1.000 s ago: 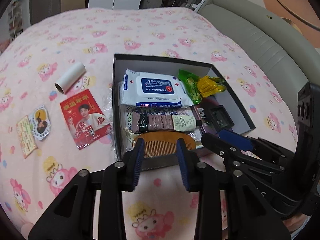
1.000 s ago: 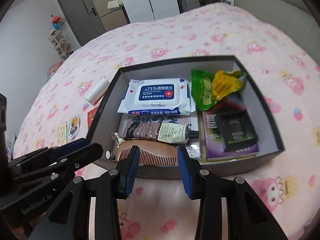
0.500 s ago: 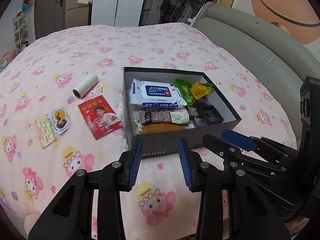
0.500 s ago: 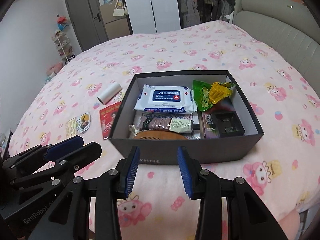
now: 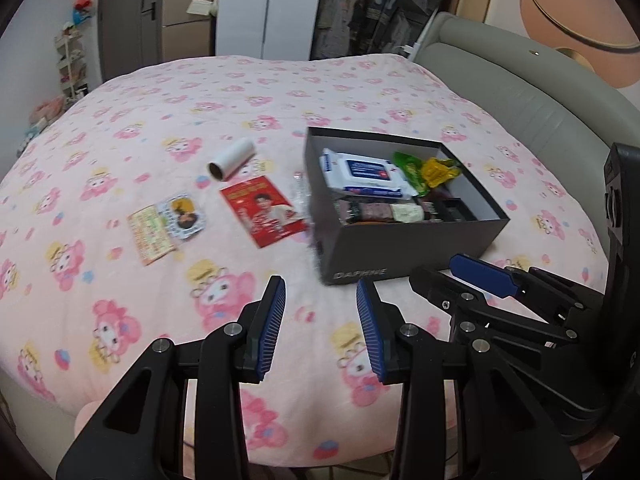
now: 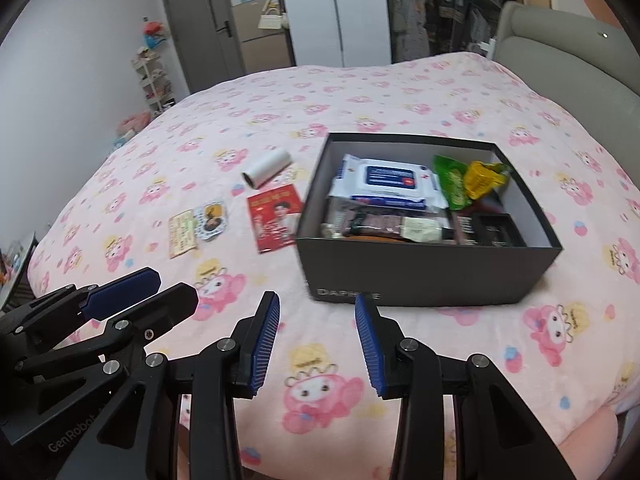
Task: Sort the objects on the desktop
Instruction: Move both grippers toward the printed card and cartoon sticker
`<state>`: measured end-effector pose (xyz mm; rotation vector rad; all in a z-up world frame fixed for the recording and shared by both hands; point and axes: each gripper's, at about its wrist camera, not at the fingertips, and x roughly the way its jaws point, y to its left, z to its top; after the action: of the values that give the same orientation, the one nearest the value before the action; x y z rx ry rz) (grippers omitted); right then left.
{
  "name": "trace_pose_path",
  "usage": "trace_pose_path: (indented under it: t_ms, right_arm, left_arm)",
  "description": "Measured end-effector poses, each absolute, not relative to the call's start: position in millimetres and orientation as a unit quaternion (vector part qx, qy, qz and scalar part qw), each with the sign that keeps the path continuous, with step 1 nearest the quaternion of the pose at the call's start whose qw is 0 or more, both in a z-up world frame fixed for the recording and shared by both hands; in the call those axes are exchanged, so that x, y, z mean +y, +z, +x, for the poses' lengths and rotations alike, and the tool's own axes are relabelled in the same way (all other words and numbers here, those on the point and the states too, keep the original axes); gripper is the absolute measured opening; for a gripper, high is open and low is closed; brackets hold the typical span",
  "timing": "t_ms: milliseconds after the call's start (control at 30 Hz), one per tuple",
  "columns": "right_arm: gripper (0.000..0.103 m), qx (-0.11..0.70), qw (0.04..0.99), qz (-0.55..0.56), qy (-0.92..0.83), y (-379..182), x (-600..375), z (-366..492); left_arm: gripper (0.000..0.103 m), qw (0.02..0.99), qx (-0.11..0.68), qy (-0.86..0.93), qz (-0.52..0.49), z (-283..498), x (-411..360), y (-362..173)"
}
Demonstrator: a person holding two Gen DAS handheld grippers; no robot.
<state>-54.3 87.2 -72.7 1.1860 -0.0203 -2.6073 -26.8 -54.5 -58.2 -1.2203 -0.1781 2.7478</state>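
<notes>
Left wrist view: both tongs, left (image 5: 321, 330) and right (image 6: 317, 334), gape empty over the bed (image 5: 120, 320) | paper roll (image 5: 232, 159) lies beside box (image 5: 400, 248) | light, crushable; pinch mid-body gently.

The shoebox (image 6: 428, 272) sits on the bedspread (image 6: 360, 92). Left of it lie a photo card (image 6: 275, 222), a paper roll (image 6: 267, 168) behind that, and stickers (image 6: 198, 226) farther left. Wet wipes (image 6: 386, 180) lie inside the shoebox.

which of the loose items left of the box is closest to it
The red card, its edge almost at the box; the roll and stickers lie further left.
</notes>
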Motion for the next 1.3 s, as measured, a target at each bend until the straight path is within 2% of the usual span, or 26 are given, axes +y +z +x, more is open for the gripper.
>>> trace_pose_path:
  t_ms: [467, 867, 967, 1200, 1300]
  right_arm:
    - [0.035, 0.031, 0.215, 0.435, -0.874, -112, 2, -78]
    - [0.035, 0.054, 0.232, 0.452, -0.860, -144, -66, -176]
    - [0.035, 0.057, 0.230, 0.460, -0.856, -156, -79, -199]
    - [0.040, 0.038, 0.234, 0.491, -0.838, -191, -102, -249]
    - [0.042, 0.046, 0.240, 0.498, -0.832, -205, -115, -261]
  left_arm:
    - [0.037, 0.003, -0.138, 0.897, -0.420, -32, -145, -110]
    - [0.037, -0.046, -0.193, 0.879, -0.434, -119, -218, -162]
    - [0.037, -0.071, -0.224, 0.868, -0.437, -142, -245, -176]
    - [0.036, -0.069, -0.355, 0.832, -0.420, -146, -300, -224]
    - [0.036, -0.058, -0.361, 0.834, -0.414, -147, -302, -228]
